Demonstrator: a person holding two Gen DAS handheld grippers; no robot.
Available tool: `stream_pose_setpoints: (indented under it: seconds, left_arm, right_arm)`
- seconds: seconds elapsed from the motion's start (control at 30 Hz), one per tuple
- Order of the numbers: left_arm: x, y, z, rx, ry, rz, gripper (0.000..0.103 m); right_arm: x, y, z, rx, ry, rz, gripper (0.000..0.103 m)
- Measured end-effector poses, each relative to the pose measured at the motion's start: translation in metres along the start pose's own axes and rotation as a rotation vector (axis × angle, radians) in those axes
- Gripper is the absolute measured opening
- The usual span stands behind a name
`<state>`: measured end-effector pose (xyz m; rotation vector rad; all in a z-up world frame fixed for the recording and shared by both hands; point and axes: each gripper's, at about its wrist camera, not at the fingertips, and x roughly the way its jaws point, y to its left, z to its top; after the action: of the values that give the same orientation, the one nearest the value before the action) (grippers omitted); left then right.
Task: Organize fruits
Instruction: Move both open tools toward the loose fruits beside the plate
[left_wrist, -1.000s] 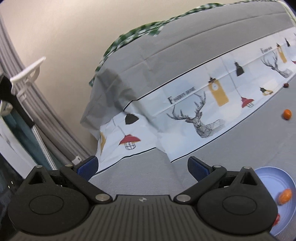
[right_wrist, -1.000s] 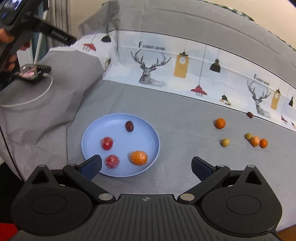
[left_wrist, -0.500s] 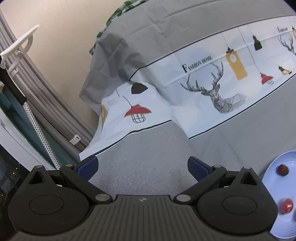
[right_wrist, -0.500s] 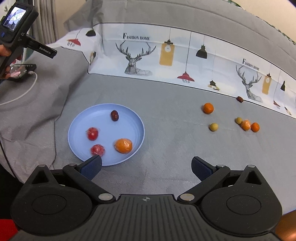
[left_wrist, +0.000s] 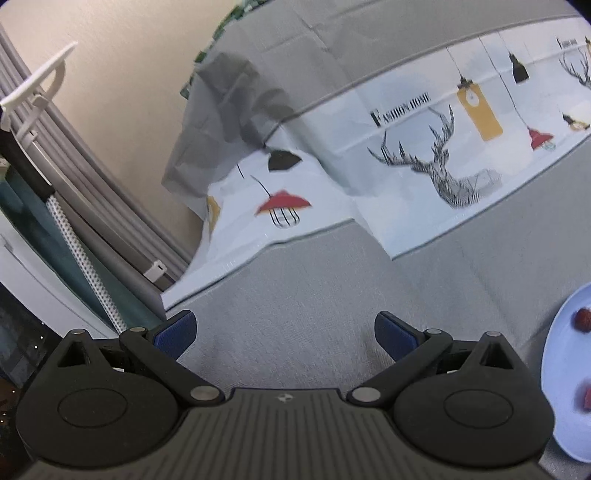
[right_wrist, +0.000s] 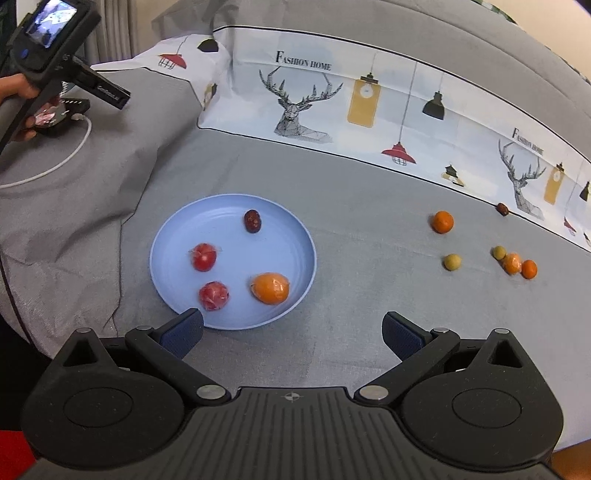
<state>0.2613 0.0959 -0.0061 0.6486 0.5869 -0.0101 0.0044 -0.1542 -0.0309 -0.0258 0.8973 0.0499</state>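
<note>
A grey woven cloth (right_wrist: 369, 258) with a white printed band of deer and lamps (right_wrist: 369, 107) covers the work surface, and on it sits a round pale-blue plastic plate (right_wrist: 291, 236). The plate holds four pieces: a large wrapped orange fruit (right_wrist: 270, 288), two wrapped red fruits (right_wrist: 202, 256) (right_wrist: 213, 295), and a small dark red date (right_wrist: 252, 221). Well apart to the right lie the loose ones: a small orange citrus (right_wrist: 441, 222), a yellow-green round fruit (right_wrist: 452, 262), a tight cluster of one yellow-green and two orange fruits (right_wrist: 513, 263), and a second dark date (right_wrist: 502, 209) at the edge of the printed band.

The step in hand appears to be fetching the next loose fruit. To do it well, the right gripper (right_wrist: 291, 326) should probably go for the lone citrus or the single yellow-green fruit first, since the clustered three touch and may roll when nudged; a centred, gentle close suits such small round things.

The right gripper hovers low near the plate's front rim, its blue-padded fingers spread wide and empty, aimed across the cloth. The left gripper (left_wrist: 284, 328) is likewise spread and holds nothing, pointed off to the left over bare cloth, with only the plate's edge (left_wrist: 554, 354) showing at its right. A person's hand (right_wrist: 18, 86) holds that device at the far left of the right wrist view
</note>
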Motion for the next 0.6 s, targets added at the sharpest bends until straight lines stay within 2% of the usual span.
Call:
stream_pose_setpoints:
  seconds: [0.27,0.4,0.6]
  left_arm:
    - [-0.046,-0.006,0.027,-0.063,-0.061,-0.034,0.103]
    - [-0.074,-0.023,0.044,-0.106,-0.065,-0.101,0.103]
    - [-0.110,-0.084,0.076,-0.083,-0.086,-0.233,0.103]
  right_arm:
    - [-0.007,-0.008,-0.004,0.032,-0.029,-0.002,0.102]
    - [-0.012,-0.022,-0.007,0.061,-0.061,-0.015,0.102]
    - [-0.008,-0.076,-0.014,0.167,-0.126,-0.092,0.102]
